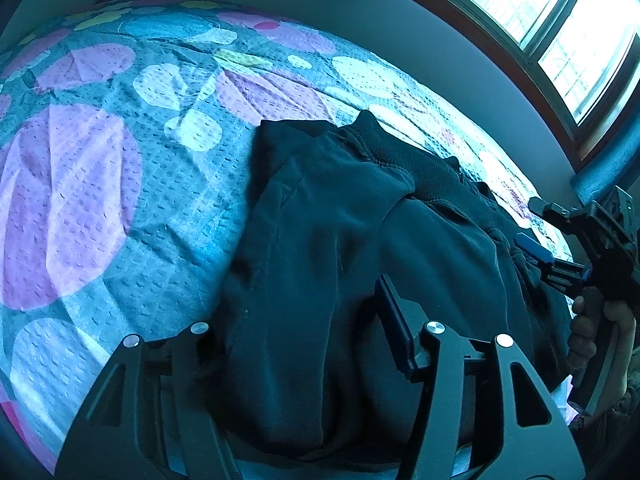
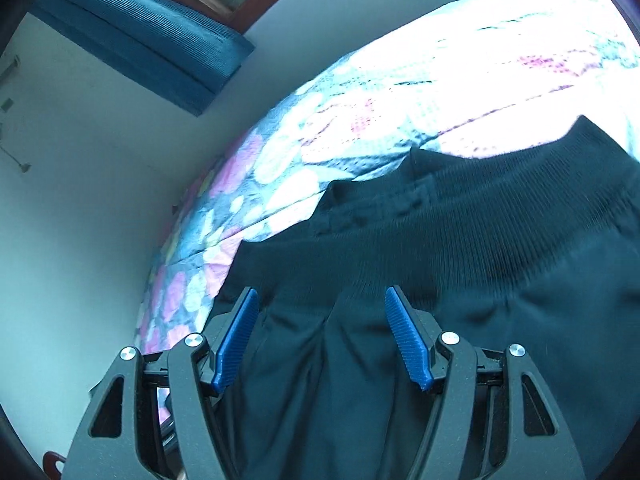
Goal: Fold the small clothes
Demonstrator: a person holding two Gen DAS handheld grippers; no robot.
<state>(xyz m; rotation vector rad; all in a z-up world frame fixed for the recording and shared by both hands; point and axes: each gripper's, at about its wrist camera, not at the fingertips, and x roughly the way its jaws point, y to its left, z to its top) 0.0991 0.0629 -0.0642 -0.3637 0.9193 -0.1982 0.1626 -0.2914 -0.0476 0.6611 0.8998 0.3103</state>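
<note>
Dark trousers (image 1: 320, 248) on quilted bedspread (image 1: 120, 160): soft, limp, light. 
Best hold: ribbed waistband (image 2: 500, 232) (thicker, less slippery). 
Left gripper (image 1: 304, 340) straddles fabric, grip undeterminable. 
Right gripper (image 2: 322, 332) released, pads clear.

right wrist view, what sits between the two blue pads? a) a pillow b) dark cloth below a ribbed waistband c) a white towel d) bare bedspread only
b: in the right wrist view the right gripper stands open, its blue pads apart over the dark garment, with the ribbed waistband just beyond them and the patterned bedspread further off.
</note>
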